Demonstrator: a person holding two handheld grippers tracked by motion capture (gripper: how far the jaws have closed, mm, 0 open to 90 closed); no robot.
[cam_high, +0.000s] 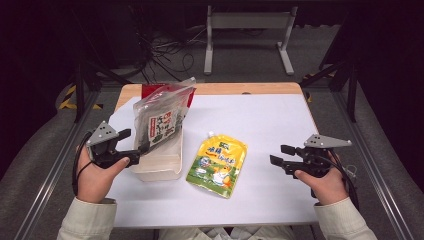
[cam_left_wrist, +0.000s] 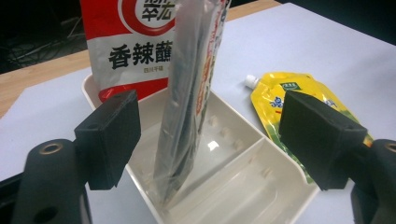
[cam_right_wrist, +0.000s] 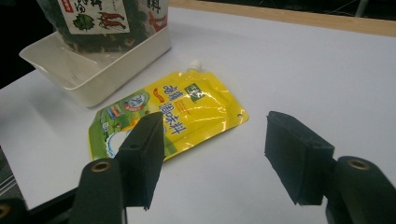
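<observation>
- High view: left gripper (cam_high: 141, 150) at nine o'clock, jaws apart, beside the clear bag (cam_high: 161, 118) standing in the white tray (cam_high: 165, 167).
- Left gripper view: the bag stands between the spread jaws — untouched.
- Right gripper view: right gripper (cam_right_wrist: 212, 156) gapes, empty; yellow pouch (cam_right_wrist: 168, 114) at eleven o'clock.

On the desk (cam_high: 280, 120), two packets stand upright in a divided tray (cam_high: 165, 167): seaweed bag (cam_high: 160, 120) in front, sauce packet (cam_left_wrist: 130, 42) behind; a spouted pouch (cam_high: 218, 161) lies just right of it

Glossy clear plastic bag (cam_high: 160, 120); shiny yellow foil pouch (cam_high: 218, 161); smooth white plastic tray (cam_high: 161, 161); matt paper sheet (cam_high: 260, 115).
</observation>
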